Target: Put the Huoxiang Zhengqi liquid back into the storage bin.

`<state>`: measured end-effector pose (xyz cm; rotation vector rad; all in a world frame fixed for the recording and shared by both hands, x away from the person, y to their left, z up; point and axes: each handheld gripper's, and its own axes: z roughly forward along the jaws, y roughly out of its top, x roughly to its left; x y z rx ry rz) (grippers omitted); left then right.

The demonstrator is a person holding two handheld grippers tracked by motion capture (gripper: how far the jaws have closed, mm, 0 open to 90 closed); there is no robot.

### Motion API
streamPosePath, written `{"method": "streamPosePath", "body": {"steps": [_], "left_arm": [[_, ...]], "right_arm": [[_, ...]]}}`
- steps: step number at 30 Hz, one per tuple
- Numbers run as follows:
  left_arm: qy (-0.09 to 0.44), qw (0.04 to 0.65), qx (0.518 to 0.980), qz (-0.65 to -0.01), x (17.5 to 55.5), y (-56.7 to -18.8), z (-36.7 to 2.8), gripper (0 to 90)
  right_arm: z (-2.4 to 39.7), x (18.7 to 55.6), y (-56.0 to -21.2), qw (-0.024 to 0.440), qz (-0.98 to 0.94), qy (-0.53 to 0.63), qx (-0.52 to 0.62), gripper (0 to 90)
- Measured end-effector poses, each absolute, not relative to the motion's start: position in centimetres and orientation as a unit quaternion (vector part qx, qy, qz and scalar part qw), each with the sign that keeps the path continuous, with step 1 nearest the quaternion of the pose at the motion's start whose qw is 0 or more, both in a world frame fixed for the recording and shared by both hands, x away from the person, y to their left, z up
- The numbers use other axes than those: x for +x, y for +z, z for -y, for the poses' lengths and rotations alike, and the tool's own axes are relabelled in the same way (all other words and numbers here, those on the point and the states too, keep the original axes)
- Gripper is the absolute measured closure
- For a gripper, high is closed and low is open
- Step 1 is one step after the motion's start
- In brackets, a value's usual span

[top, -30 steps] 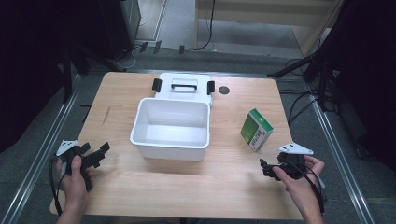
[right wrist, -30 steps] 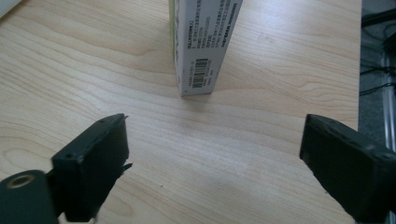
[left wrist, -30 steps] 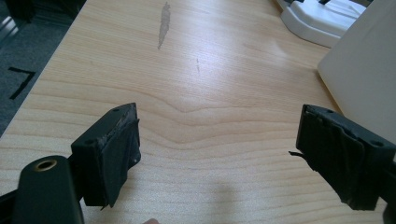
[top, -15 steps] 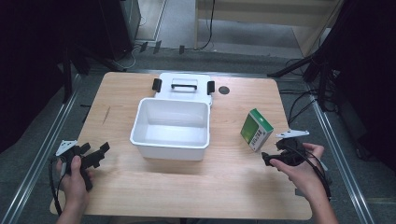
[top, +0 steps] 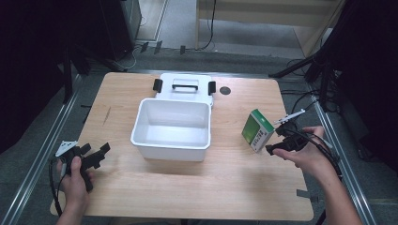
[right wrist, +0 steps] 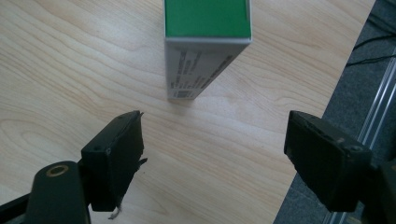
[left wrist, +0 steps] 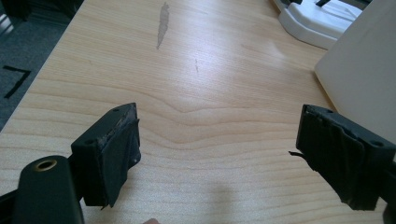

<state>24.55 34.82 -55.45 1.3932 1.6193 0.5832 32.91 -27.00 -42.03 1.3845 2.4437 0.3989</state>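
Light wood surface [top: 155, 187], rounded corners, dark streak mark near left side [top: 108, 115]. White open bin [top: 172, 129] at centre, empty inside. White lid [top: 185, 86] with handle and black latches lies flat behind bin, touching its far edge. Small dark round disc [top: 225, 90] just right of lid. Green-and-white box [top: 257, 130] stands right of bin, apart from it, near right edge.
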Motion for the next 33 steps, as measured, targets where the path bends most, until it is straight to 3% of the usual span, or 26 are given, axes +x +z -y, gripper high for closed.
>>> {"method": "streamPosePath", "body": {"steps": [16, 33], "left_arm": [[0.235, 0.447, 0.564, -0.654, 24.6, -55.5, -34.8, 14.6], [0.235, 0.446, 0.566, -0.652, 24.6, -55.5, -34.8, 14.6]], "right_arm": [[25.3, 36.2, -39.8, 0.102, -0.87, 0.084, 0.475, 23.6], [23.3, 39.5, -38.5, 0.093, -0.874, 0.05, 0.474, 26.5]]}}
